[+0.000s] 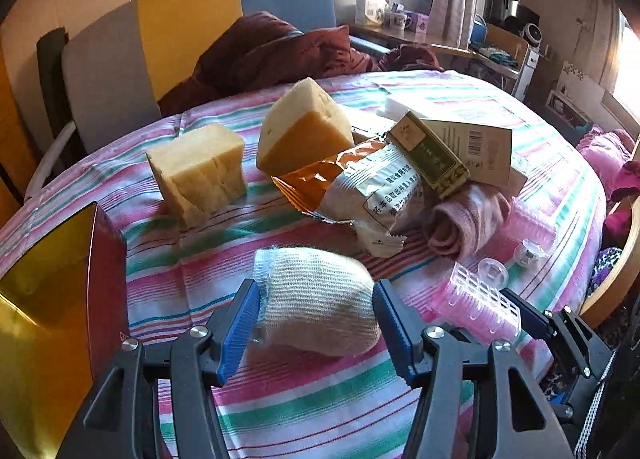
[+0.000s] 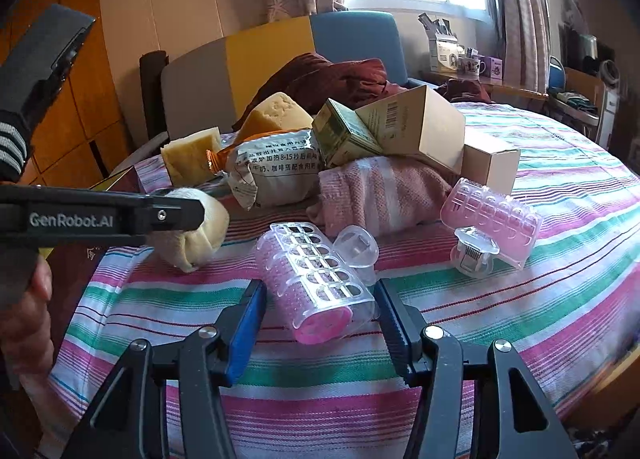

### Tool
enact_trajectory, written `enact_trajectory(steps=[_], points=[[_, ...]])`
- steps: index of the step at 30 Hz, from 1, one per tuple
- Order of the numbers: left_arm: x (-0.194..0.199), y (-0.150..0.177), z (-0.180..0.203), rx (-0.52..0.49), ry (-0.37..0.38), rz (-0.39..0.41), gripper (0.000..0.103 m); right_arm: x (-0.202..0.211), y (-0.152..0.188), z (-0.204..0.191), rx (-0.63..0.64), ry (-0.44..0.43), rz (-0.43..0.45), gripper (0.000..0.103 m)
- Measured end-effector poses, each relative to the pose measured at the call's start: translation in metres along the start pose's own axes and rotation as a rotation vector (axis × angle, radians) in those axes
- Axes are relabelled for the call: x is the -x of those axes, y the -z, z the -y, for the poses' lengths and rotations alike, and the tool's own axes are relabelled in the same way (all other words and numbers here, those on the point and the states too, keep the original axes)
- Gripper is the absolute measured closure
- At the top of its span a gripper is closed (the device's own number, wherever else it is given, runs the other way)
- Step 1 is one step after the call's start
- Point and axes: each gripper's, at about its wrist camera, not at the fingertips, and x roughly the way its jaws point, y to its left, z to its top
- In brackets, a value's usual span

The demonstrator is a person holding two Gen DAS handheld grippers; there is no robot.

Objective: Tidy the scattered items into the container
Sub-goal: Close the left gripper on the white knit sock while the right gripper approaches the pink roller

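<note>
My left gripper [image 1: 316, 311] stands open around a beige rolled bandage [image 1: 316, 299] on the striped tablecloth; its blue pads flank the roll, and I cannot tell if they touch it. The roll also shows in the right wrist view [image 2: 200, 227]. A red tin with a gold inside [image 1: 60, 299] stands at the left. My right gripper [image 2: 320, 311] stands open around a pink hair roller in a clear case [image 2: 316, 283]. A second pink roller [image 2: 492, 219] lies further right.
A pile lies behind: two yellow sponges [image 1: 200, 175] [image 1: 304, 131], a food packet [image 1: 360, 195], a green box [image 1: 432, 155], cardboard boxes [image 2: 420, 127], a pink cloth [image 2: 376, 187]. Chairs and a dark red blanket [image 1: 272, 51] stand beyond the table edge [image 1: 612, 267].
</note>
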Motion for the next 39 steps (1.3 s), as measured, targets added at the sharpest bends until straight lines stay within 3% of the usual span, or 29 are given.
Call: enact_trajectory(steps=[6, 16, 22, 24, 25, 30, 36, 39], points=[[0.004, 0.009, 0.009, -0.035, -0.039, 0.057, 0.05, 0.0, -0.001, 0.0, -0.005, 0.002, -0.004, 0.046], [0.016, 0.016, 0.01, -0.022, -0.051, 0.064, 0.063, -0.001, -0.004, 0.0, -0.006, 0.014, -0.019, 0.047], [0.024, 0.02, 0.011, -0.016, -0.066, 0.068, 0.068, 0.003, -0.006, 0.0, -0.017, -0.007, -0.025, 0.053], [0.027, 0.022, 0.011, -0.018, -0.071, 0.07, 0.076, 0.004, -0.006, -0.004, -0.004, -0.022, -0.029, 0.054], [0.03, 0.023, 0.011, -0.02, -0.068, 0.074, 0.099, 0.004, -0.006, -0.006, 0.002, -0.028, -0.028, 0.054], [0.041, 0.025, 0.01, -0.034, -0.118, 0.097, 0.098, 0.006, -0.005, -0.012, 0.01, -0.047, -0.031, 0.054], [0.04, 0.028, 0.002, -0.023, -0.127, 0.089, 0.098, 0.008, -0.006, -0.016, 0.022, -0.043, -0.031, 0.054], [0.038, 0.028, 0.001, -0.016, -0.139, 0.09, 0.089, 0.007, -0.005, -0.014, 0.021, -0.036, -0.037, 0.054]])
